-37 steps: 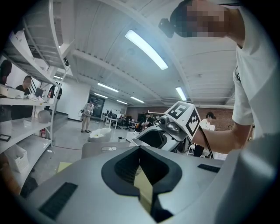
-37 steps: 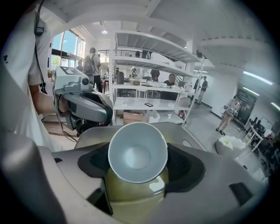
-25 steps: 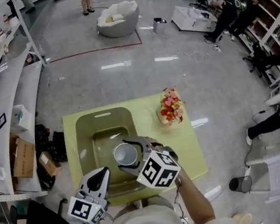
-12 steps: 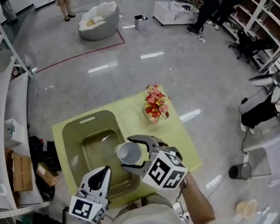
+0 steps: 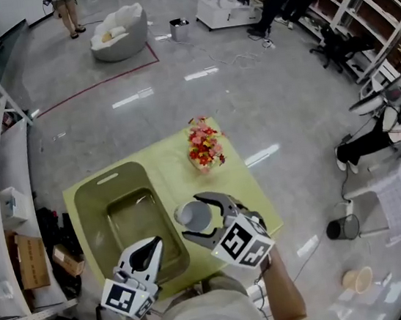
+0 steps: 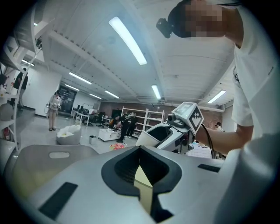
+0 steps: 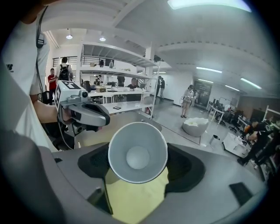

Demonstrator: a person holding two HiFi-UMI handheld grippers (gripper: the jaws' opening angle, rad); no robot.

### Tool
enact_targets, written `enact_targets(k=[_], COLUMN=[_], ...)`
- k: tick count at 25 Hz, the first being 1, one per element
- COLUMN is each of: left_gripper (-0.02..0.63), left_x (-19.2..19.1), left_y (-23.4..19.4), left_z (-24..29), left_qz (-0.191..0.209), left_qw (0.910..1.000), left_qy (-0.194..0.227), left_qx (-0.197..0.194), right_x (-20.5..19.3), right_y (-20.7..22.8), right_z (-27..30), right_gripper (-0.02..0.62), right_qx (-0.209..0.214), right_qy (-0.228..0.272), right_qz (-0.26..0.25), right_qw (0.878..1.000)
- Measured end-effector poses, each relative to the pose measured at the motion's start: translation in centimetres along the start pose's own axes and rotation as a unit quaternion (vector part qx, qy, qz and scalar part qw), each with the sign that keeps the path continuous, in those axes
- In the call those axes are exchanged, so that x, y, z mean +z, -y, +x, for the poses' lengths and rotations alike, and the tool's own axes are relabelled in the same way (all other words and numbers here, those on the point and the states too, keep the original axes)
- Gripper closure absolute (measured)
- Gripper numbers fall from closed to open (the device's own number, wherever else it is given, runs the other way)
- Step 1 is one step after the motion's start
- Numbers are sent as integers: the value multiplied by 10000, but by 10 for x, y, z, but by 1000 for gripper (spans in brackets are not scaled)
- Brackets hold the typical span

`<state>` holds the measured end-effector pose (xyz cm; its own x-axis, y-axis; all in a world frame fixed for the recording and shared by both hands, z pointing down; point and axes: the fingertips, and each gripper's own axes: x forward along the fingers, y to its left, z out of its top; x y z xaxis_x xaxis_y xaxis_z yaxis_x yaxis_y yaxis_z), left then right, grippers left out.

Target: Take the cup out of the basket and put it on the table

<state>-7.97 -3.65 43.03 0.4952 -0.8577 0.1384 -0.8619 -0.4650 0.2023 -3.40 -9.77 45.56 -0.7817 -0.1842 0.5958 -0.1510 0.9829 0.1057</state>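
Pale grey plastic cup (image 7: pixel 138 151), held in the right gripper (image 5: pixel 191 216), whose fingers (image 7: pixel 186 168) stand spread wide and press on its sides. Position: between those fingers, clear of the olive-green basket (image 5: pixel 89 208), which lies to their left, and above the yellow-green table (image 5: pixel 171 163) that shows under them. Attitude: tilted, not upright; the right gripper view looks straight into the open mouth down to the round bottom, so the long axis runs along the line of the fingers, mouth turned back and up toward the holder, base pointing away and down past the fingertips. Left gripper (image 5: pixel 153 242): jaws drawn together with nothing between them, held near the basket's front edge, left of and behind the right fingers. Other item: a small bunch of flowers (image 5: pixel 202 144) on the table, beyond the right fingertips. Step judged in hand: carrying the lifted cup across to bare table. Next move calls for righting the cup so its base faces down, lowering it onto the table well short of the flowers, then releasing it.
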Motion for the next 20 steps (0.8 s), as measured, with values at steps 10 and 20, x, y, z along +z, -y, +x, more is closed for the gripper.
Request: enact_targets(k=[10,20], left_gripper=[598,598], left_x=[-7,-22], left_y=[25,35], left_z=[31,56], left_qz=[24,17], left_qw=[9987,9961], left_qy=[-111,-307], left_qx=[-499,-828], right_x=[-66,-136], right_y=[6,9], right_z=[1,22], right_gripper=[225,227], right_qx=[-222,-371], right_qy=[-357,-880], right_qz=[704,1152], right_qw=[9966,9887])
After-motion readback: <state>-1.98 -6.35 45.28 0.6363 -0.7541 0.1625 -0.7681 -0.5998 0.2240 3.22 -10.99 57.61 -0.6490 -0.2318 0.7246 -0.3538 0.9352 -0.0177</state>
